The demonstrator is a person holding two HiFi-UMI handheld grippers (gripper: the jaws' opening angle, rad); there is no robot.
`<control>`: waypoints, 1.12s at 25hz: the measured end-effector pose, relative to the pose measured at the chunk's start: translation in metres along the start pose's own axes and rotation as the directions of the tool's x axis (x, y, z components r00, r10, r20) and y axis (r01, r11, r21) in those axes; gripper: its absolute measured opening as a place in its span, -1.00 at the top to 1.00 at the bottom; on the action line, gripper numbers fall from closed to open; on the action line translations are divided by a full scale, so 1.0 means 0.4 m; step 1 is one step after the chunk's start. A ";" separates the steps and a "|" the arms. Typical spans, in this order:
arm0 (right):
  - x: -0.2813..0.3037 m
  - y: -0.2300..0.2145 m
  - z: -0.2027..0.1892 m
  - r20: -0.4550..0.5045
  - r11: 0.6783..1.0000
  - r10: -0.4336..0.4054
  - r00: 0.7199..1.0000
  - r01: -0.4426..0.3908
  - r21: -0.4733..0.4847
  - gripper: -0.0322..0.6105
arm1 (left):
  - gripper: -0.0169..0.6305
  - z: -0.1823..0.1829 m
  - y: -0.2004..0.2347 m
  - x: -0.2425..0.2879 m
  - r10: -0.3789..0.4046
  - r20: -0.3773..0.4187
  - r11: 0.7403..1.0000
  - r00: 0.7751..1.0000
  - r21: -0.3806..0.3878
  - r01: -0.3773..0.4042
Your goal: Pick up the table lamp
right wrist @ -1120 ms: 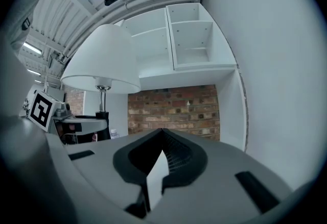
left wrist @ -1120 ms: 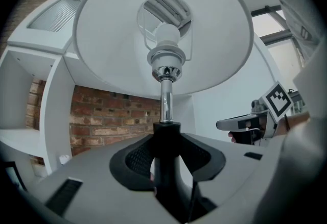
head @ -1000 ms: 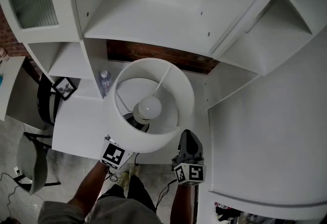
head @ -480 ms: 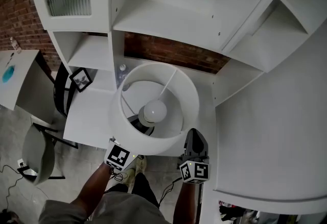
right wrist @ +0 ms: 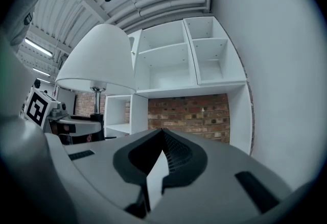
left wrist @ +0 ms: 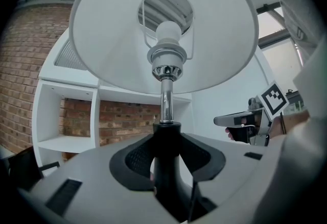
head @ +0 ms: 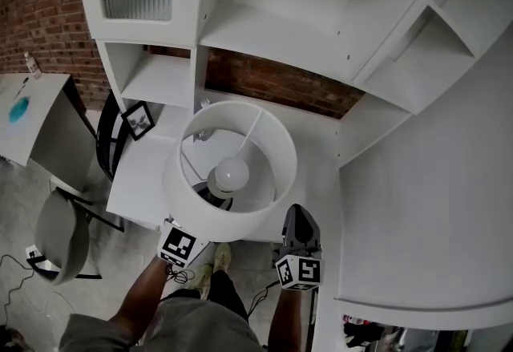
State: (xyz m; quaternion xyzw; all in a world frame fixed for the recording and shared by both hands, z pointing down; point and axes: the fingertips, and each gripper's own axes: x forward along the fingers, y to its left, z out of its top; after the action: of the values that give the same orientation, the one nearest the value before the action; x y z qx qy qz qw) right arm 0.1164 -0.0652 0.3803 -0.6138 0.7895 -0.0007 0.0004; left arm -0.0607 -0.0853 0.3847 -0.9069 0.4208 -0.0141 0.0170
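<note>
The table lamp has a white drum shade point(head: 268, 142) with a bulb point(head: 232, 174) inside, a chrome stem point(left wrist: 166, 105) and a black lower post. In the left gripper view my left gripper point(left wrist: 166, 154) is shut on that black post, the shade point(left wrist: 163, 29) towering overhead. In the head view the shade hides those jaws; only the marker cube point(head: 178, 245) shows. My right gripper point(head: 296, 220) hangs just right of the shade, jaws together, holding nothing. In the right gripper view the lamp point(right wrist: 97, 59) stands at the left, apart from the right gripper point(right wrist: 162, 133).
White shelving point(head: 272, 30) backed by a brick wall point(head: 280, 86) rises behind a white desk point(head: 140, 182). On the desk lie a small picture frame point(head: 138, 119) and a bottle point(head: 204, 105). A grey chair point(head: 56, 238) and a cable are on the floor at left. A white panel point(head: 433, 206) is on the right.
The lamp and both grippers have travelled together. In the head view the desk, frame and shelves have slid rightward, and more brick wall and a side table have appeared at left.
</note>
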 end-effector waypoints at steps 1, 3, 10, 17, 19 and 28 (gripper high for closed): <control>-0.003 0.002 0.001 0.001 1.000 -0.001 1.000 0.001 0.002 0.83 | 0.48 0.000 0.001 -0.007 0.002 -0.002 1.000 1.000 0.004 -0.002; -0.003 0.006 0.005 0.002 1.000 0.000 1.000 0.000 0.002 0.83 | 0.48 0.001 0.004 -0.019 0.008 0.000 1.000 1.000 0.005 -0.008; 0.003 0.033 0.008 -0.003 0.999 0.026 1.000 -0.026 -0.023 0.83 | 0.48 0.003 0.012 -0.034 0.017 0.008 1.000 1.000 -0.003 -0.017; 0.009 0.051 -0.004 -0.028 0.996 0.033 0.999 -0.035 -0.082 0.83 | 0.48 0.008 0.017 -0.026 0.017 0.015 1.000 1.000 -0.006 -0.017; 0.008 0.049 -0.002 -0.024 0.997 0.030 0.999 -0.031 -0.074 0.83 | 0.48 0.008 0.018 -0.025 0.017 0.014 1.000 1.000 -0.004 -0.017; 0.000 0.032 0.002 -0.025 0.997 0.017 1.000 -0.019 -0.078 0.83 | 0.48 0.011 0.018 -0.023 0.021 0.013 1.000 1.000 -0.008 -0.021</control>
State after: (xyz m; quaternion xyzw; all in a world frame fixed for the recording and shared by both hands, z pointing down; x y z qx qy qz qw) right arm 0.1040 -0.0621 0.3795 -0.6063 0.7942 0.0227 -0.0335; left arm -0.0719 -0.0830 0.3801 -0.9025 0.4304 -0.0065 0.0161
